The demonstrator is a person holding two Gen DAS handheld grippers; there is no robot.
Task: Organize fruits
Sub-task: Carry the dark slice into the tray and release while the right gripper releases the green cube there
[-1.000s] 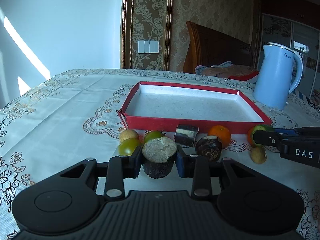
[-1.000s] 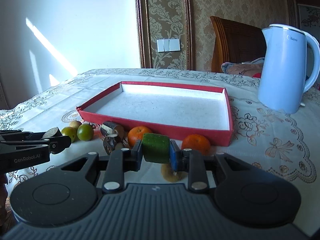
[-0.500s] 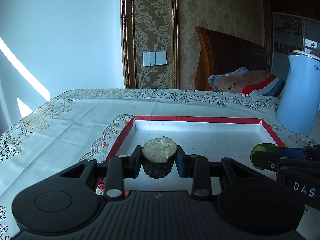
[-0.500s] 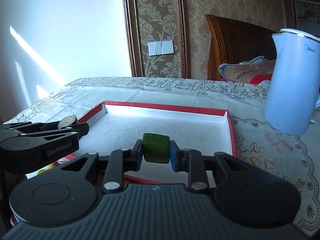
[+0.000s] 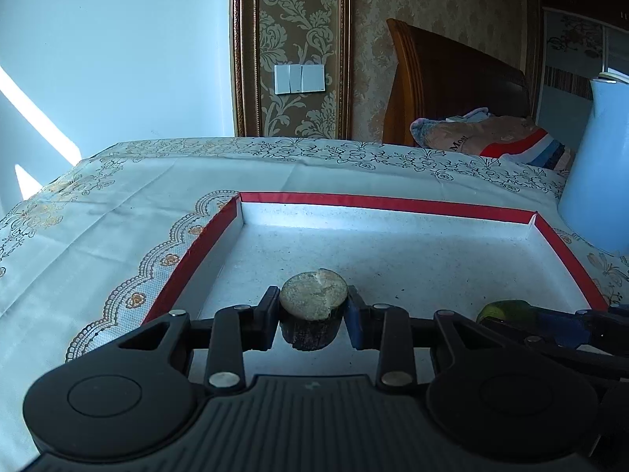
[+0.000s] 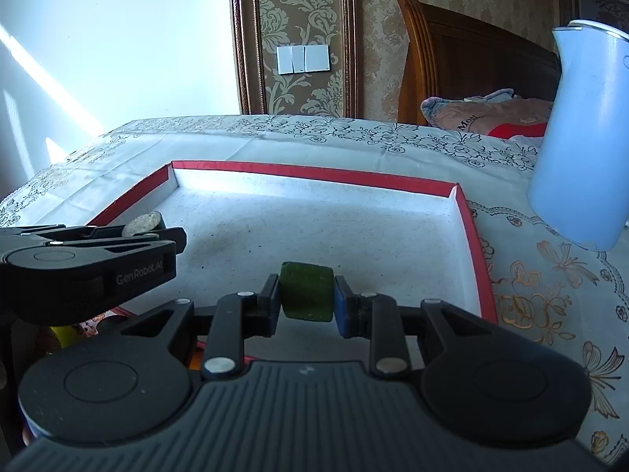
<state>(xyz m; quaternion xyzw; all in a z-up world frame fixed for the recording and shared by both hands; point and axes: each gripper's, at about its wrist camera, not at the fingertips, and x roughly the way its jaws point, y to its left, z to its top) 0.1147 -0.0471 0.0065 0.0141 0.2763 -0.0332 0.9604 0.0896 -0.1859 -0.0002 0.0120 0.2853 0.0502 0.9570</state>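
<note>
Gripping: left gripper (image 5: 313, 316) rough dark stub (image 5: 313, 306) | right gripper (image 6: 306, 299) green chunk (image 6: 306, 290)

Tray (image 5: 393, 202): red rim, speckled white floor. Cloth on bench (image 5: 118, 204): white, gold scalloped floral border, black floral band. Left tool (image 5: 313, 316): black; holds dark-skinned fruit piece (image 5: 313, 299) with pale tan cut face. Right tool (image 6: 307, 301): black, one blue pad; holds dark green piece (image 6: 306, 291). Kettle (image 6: 589, 137): pale blue. Wall panel (image 5: 302, 39): brown damask.
</note>
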